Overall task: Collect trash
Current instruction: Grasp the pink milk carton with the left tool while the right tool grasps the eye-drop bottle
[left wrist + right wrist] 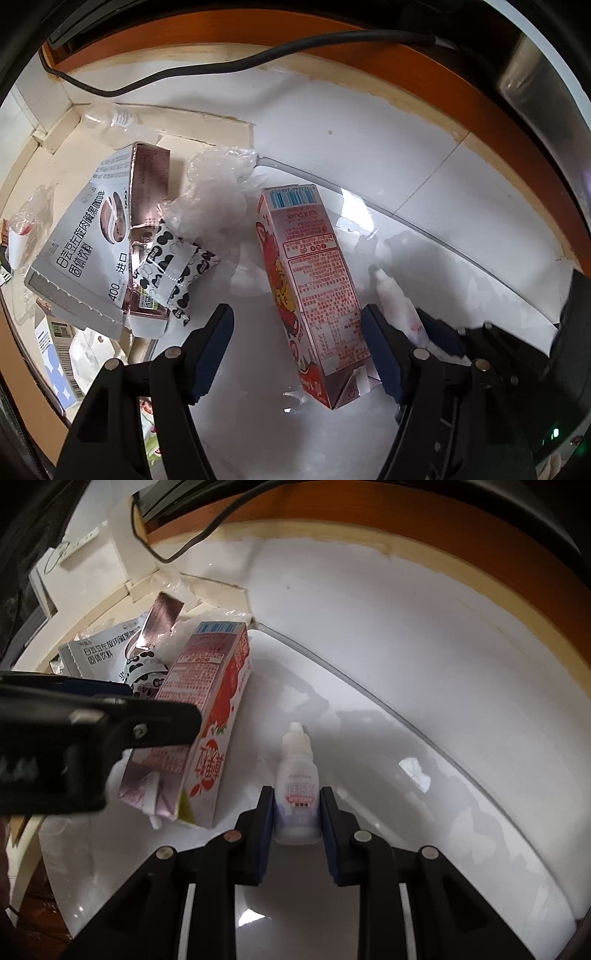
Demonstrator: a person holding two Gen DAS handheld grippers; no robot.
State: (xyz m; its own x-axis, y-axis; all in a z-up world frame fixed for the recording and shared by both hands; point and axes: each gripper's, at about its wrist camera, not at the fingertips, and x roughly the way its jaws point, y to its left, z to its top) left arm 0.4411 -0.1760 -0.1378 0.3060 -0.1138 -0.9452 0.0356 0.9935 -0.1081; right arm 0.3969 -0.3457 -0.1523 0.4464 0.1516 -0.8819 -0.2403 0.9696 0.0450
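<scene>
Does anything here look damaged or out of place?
Yes. The red carton lies on its side on the white surface, its bottom flaps pulled open. Behind it, the grey pouch is torn open.

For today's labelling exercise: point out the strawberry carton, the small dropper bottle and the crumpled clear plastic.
strawberry carton (317,280): left wrist view, printed side panel.
small dropper bottle (297,771): right wrist view, white body above label.
crumpled clear plastic (214,199): left wrist view, middle of wad.

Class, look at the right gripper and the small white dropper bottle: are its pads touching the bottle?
Touching. The right wrist view shows the right gripper with both pads flush against the sides of the dropper bottle, no gap visible.
</scene>
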